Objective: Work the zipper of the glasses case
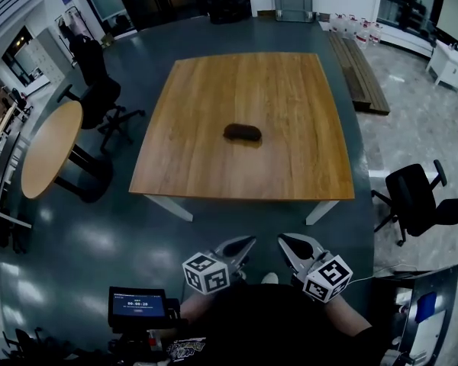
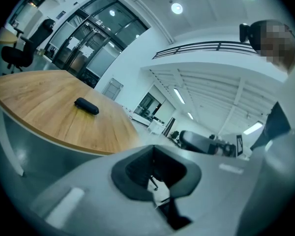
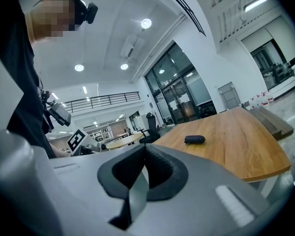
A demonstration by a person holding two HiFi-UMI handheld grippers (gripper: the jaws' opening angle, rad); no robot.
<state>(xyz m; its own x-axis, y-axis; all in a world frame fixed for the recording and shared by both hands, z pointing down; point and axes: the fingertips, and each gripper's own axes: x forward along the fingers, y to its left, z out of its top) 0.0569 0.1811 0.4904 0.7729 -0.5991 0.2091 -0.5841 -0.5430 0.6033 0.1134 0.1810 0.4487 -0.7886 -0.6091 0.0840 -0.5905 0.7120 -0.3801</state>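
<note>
A dark oval glasses case [image 1: 243, 133] lies alone near the middle of the square wooden table [image 1: 214, 170]. It also shows as a small dark shape in the left gripper view [image 2: 86, 106] and in the right gripper view [image 3: 194, 139]. Both grippers hang well short of the table, close to the person's body. The left gripper [image 1: 245, 244] is shut and holds nothing. The right gripper [image 1: 286, 242] is likewise shut and empty. Their marker cubes [image 1: 206, 273] face the head camera.
A round wooden table [image 1: 49, 149] and a black office chair [image 1: 99, 97] stand to the left of the square table. Another black chair [image 1: 414, 198] is at the right. A small screen [image 1: 139, 306] sits at the person's waist. Dark floor lies between person and table.
</note>
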